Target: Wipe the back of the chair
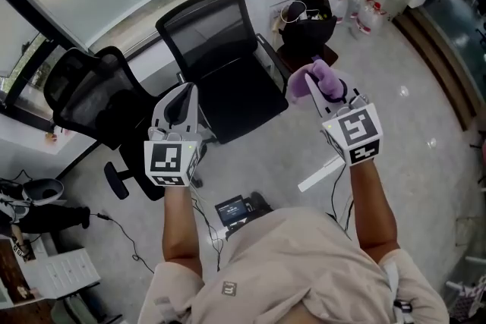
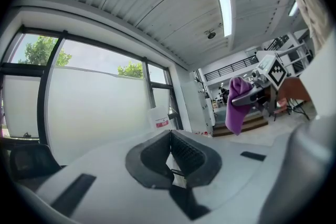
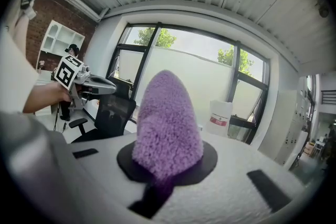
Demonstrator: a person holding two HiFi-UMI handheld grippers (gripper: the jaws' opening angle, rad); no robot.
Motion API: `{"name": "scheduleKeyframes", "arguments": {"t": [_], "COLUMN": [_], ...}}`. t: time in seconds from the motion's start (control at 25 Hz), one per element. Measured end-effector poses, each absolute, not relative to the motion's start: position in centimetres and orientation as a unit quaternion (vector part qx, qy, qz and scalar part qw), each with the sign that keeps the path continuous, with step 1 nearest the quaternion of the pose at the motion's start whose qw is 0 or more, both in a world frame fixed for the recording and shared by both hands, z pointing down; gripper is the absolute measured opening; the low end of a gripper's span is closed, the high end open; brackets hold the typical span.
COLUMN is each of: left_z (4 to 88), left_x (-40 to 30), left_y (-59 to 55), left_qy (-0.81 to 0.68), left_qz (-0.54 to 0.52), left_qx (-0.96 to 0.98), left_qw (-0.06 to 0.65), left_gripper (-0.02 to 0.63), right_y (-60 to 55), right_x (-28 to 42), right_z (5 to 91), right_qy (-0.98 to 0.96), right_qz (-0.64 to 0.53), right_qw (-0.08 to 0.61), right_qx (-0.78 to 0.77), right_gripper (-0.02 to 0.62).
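Office bay, grey floor (image 1: pixel 414 125), window wall from 9 to 12 o'clock; the black mesh chair (image 1: pixel 219 49) stands at 12 o'clock with its back untouched, and a second chair (image 1: pixel 87 95) sits at 10 o'clock. The purple cloth (image 1: pixel 313 80) looks light, fluffy and floppy, while the mesh back will likely give and the chair swivel, so steady it at the stiff top rim. Both forearms reach toward 12 o'clock: the left gripper (image 1: pixel 182 101) has its jaws together on nothing, and the right gripper (image 1: pixel 326 91) is clamped on the cloth at 1 o'clock.
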State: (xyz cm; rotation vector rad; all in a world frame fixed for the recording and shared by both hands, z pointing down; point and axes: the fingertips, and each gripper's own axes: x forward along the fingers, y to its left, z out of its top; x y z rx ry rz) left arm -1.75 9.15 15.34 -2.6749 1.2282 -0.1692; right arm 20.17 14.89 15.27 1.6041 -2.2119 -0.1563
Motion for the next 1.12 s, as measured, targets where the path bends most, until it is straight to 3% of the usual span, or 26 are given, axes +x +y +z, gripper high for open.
{"name": "scheduleKeyframes", "arguments": {"t": [0.84,1.12], "left_z": [16.3,17.5], "left_x": [-7.5,-8.3], "left_y": [-1.9,-9.5], "left_qy": [0.473,0.506], "left_qz": [-0.079,-0.092], "left_qx": [-0.869,-0.853], "left_qw": [0.122,0.094], "left_gripper": [0.006,0.006], "right_y": [-3.3,-12.2], "right_x": [18.3,18.4], "right_z": [16.2,17.9], "right_qy": [-0.822,-0.839], "right_qz": [-0.074,-0.065], "right_qw": [0.164,0.168], "right_qx": [0.541,0.514], "right_gripper": [0.018,0.018]}}
